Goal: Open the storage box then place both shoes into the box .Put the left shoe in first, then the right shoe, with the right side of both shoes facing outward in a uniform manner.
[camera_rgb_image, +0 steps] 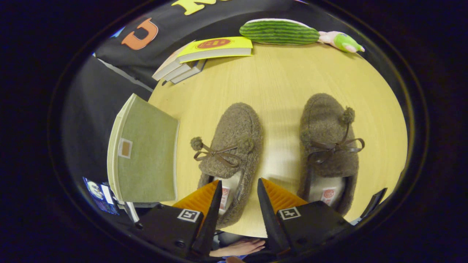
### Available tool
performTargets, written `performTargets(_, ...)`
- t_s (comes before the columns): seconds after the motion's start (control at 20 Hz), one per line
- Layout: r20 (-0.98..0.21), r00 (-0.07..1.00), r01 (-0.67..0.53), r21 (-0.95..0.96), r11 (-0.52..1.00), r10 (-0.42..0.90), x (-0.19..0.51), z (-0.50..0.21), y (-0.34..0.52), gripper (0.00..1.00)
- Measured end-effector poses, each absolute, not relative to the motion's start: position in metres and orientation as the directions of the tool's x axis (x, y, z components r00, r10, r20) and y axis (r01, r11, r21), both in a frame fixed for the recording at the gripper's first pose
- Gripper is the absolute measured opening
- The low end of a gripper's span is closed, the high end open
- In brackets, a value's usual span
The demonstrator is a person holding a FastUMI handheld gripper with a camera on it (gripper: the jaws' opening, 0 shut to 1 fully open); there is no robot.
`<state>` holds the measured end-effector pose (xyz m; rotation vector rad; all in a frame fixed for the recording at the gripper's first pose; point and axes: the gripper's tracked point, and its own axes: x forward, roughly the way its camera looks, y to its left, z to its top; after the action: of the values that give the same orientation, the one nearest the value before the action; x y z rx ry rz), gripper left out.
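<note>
Shoes, left shoe (231, 146) and right shoe (329, 146), lie side by side on the worktop (278, 80); green storage box (146, 153) beside them. Gripper (239, 184) open, empty, above the left shoe's heel.

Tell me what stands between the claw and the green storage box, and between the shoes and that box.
Nothing visible. The open claw hovers over the heel of the left fuzzy brown slipper; the closed green fabric storage box sits just beside that slipper at the wooden table's edge. The right fuzzy brown slipper must pass the left one.
</note>
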<state>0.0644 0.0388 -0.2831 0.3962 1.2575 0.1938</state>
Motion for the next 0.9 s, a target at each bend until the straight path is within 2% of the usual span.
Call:
performTargets(0.05,-0.885,0.287,0.089,0.406,0.909,0.367,0.063,-0.286,0.04,0.5)
performTargets(0.15,-0.885,0.268,0.107,0.42,0.901,0.38,0.065,-0.291,0.041,0.33)
performTargets(0.4,-0.883,0.246,0.144,0.442,0.885,0.4,0.065,-0.301,0.035,0.22)
performTargets(0.45,-0.878,0.251,0.167,0.454,0.875,0.407,0.068,-0.3,0.035,0.12)
performTargets(0.5,-0.87,0.249,0.181,0.473,0.862,0.425,0.068,-0.298,0.037,0.08)
performTargets(0.75,-0.79,0.309,0.28,0.608,0.743,0.53,0.063,-0.261,0.054,0.06)
performTargets(0.9,-0.764,0.358,0.267,0.635,0.725,0.537,0.059,-0.22,0.064,0.06)
